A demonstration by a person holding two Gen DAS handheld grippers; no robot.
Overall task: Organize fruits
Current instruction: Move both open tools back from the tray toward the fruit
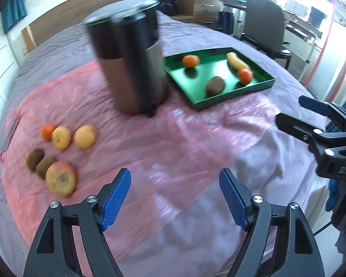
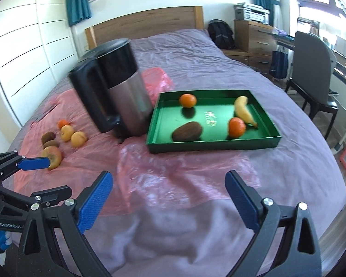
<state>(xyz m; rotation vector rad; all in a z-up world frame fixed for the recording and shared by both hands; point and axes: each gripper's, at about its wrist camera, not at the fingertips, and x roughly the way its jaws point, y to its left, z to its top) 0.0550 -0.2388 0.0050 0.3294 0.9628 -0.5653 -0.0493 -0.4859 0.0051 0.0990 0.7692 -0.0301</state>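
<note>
Both grippers are hovering empty, fruit-sorting seemingly half done.
Left gripper [image 1: 175, 198] and right gripper [image 2: 169, 204] are gaping, released; four fruits are sitting in the green rectangular tray [image 2: 219, 144] ahead, seven loose fruits [image 1: 57, 154] waiting left of the fingers.

Bin [image 2: 124, 106]: brushed metal body with dull sheen, glossy black plastic lid and rear housing; it stood on thin, crinkled, translucent pink plastic sheeting [image 2: 173, 173] laid over a soft, creased mauve cloth bedcover [image 2: 299, 173]. Just right of the bin lay the green tray [image 2: 219, 144], smooth with a satin gloss and gold lettering on its floor, holding a rough, matt brown kiwi [image 2: 187, 131] and two shiny-skinned tangerines [image 2: 237, 127]. Behind the bin was a matt wood-grain headboard [image 2: 145, 24]; the left gripper [image 1: 175, 198] and right gripper [image 2: 169, 200] had matt black speckled plastic frames, textured blue pads [image 2: 94, 205] and bright metal screws.
</note>
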